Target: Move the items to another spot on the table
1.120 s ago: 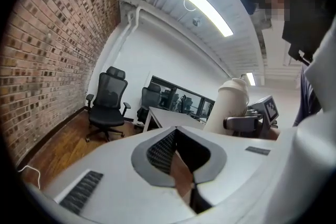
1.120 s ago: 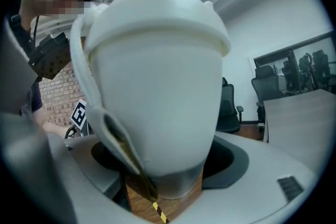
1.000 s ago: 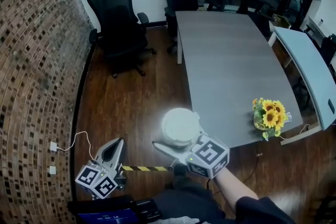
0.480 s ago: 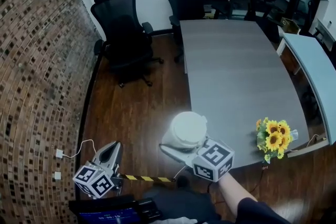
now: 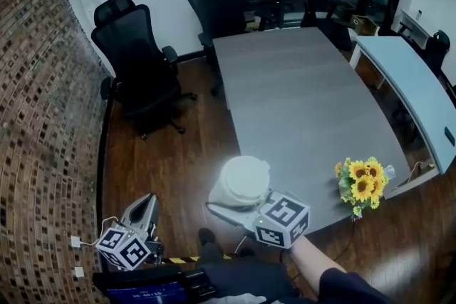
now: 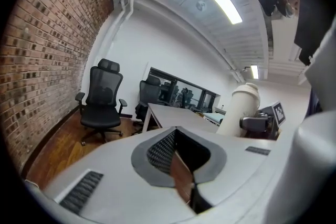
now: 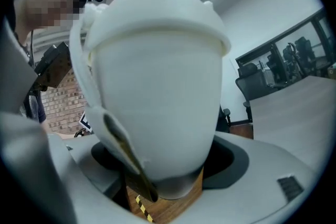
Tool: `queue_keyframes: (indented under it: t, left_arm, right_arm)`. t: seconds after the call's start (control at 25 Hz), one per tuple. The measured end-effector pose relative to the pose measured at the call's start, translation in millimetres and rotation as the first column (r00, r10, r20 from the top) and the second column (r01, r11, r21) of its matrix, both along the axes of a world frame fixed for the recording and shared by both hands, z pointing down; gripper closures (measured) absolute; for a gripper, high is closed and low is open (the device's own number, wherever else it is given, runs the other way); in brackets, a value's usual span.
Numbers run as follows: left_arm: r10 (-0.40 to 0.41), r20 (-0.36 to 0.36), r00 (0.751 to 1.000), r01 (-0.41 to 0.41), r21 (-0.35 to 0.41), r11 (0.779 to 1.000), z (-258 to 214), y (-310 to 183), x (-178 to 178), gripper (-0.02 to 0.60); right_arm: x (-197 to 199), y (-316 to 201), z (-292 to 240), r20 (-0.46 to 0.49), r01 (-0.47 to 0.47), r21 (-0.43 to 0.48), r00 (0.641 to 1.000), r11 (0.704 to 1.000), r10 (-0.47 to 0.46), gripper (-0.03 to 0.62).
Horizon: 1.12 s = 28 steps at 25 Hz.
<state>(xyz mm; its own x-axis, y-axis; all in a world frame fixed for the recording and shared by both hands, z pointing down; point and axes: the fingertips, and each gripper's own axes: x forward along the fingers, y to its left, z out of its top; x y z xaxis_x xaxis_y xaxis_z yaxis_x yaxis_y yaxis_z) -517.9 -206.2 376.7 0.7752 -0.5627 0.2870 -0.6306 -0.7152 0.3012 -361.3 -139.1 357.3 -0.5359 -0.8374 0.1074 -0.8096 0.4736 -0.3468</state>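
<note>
My right gripper (image 5: 239, 199) is shut on a white lidded jug (image 5: 242, 180) and holds it upright off the near-left corner of the grey table (image 5: 299, 96). In the right gripper view the jug (image 7: 157, 76) fills the picture between the jaws of the right gripper (image 7: 168, 186), with wooden floor beneath it. My left gripper (image 5: 146, 208) hangs low on the left over the floor, shut and empty. The left gripper view shows the left gripper (image 6: 181, 165) with its jaws together, and the jug (image 6: 242, 110) off to the right. A bunch of sunflowers (image 5: 362, 181) stands at the table's near-right corner.
Two black office chairs (image 5: 135, 60) (image 5: 217, 3) stand left of and behind the table. A pale blue table (image 5: 406, 82) lies to the right. A brick wall (image 5: 43, 117) runs along the left. Yellow-black tape (image 5: 187, 258) marks the floor near my feet.
The view has shifted as I moved: the floor tape now lies nearer the picture's bottom edge and both grippers have travelled along. The jug stays gripped and the left gripper stays shut.
</note>
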Motion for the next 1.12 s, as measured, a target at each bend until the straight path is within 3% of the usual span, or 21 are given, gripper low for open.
queue_keyframes:
  t: [0.24, 0.52, 0.88, 1.12]
  left_arm:
    - [0.095, -0.038, 0.995, -0.095, -0.004, 0.995, 5.2, -52.2, 10.0, 0.571]
    - [0.226, -0.062, 0.972, -0.224, 0.043, 0.974, -6.3, -112.6, -3.4, 0.570]
    - [0.274, -0.095, 0.957, -0.272, 0.029, 0.962, 2.9, -163.9, -24.2, 0.571]
    - [0.319, -0.050, 0.947, -0.314, 0.079, 0.946, -0.7, -186.4, -8.5, 0.571]
  right_arm:
    - [-1.1, -36.5, 2.9, -0.046, -0.088, -0.026, 0.995, 0.996, 0.086, 0.191]
    - [-35.8, -92.4, -12.7, -0.095, -0.154, -0.013, 0.984, 0.988, 0.152, 0.191]
    - [-72.0, -139.8, -22.9, -0.189, -0.178, 0.020, 0.966, 0.984, 0.179, 0.191]
    - [-64.8, -161.5, -13.3, -0.217, -0.203, -0.009, 0.956, 0.979, 0.196, 0.191]
